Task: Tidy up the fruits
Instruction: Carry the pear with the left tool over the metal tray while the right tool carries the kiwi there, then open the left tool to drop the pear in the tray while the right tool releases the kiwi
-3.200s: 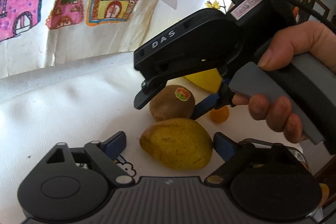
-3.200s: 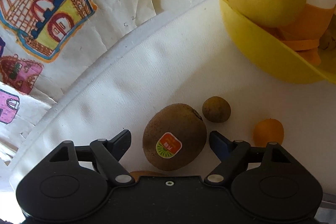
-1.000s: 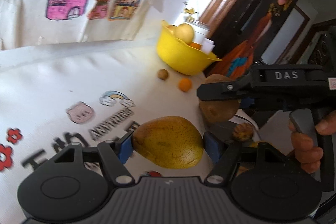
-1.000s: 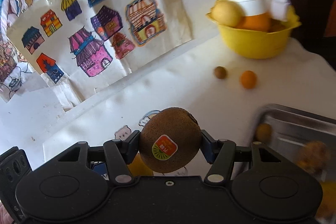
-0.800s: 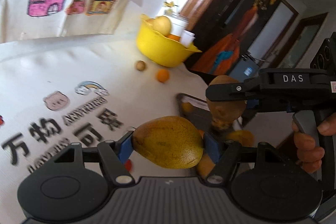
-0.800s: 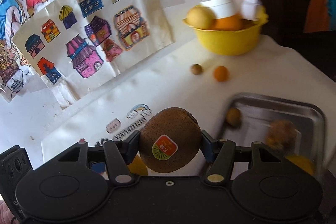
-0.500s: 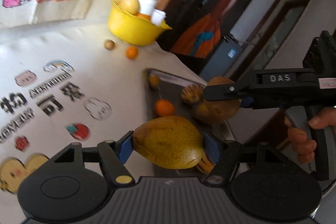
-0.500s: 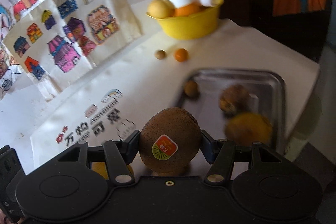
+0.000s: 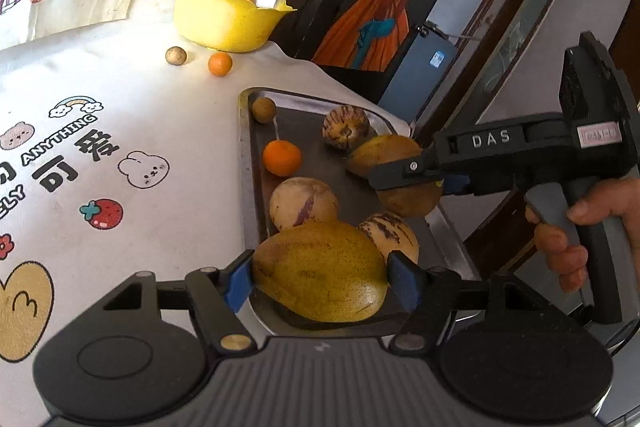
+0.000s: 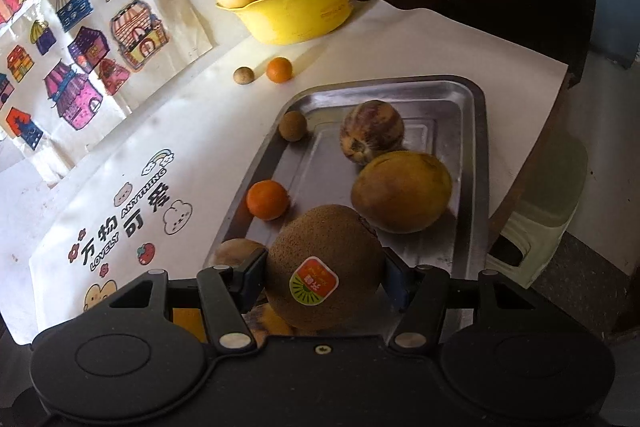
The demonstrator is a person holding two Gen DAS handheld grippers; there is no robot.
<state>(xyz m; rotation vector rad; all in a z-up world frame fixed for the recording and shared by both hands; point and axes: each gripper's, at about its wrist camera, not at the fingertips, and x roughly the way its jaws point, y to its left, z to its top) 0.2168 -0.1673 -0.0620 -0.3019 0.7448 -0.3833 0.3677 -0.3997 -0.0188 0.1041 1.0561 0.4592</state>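
Note:
My left gripper (image 9: 320,279) is shut on a yellow-green mango (image 9: 320,269) and holds it over the near end of the steel tray (image 9: 245,163). My right gripper (image 10: 324,275) is shut on a brown kiwi (image 10: 324,263) with a sticker, above the tray (image 10: 478,163); it also shows in the left wrist view (image 9: 408,201). In the tray lie an orange (image 10: 267,199), a second mango (image 10: 402,191), a small brown fruit (image 10: 293,126) and striped melons (image 9: 304,203).
A yellow bowl (image 9: 228,17) with fruit and a cup stands at the back. A small brown fruit (image 9: 176,55) and a small orange (image 9: 220,63) lie on the white printed cloth before it. The table edge runs just right of the tray.
Both grippers closed on their fruits, lifted them off the cloth near the bowl and carried them right, to above the tray.

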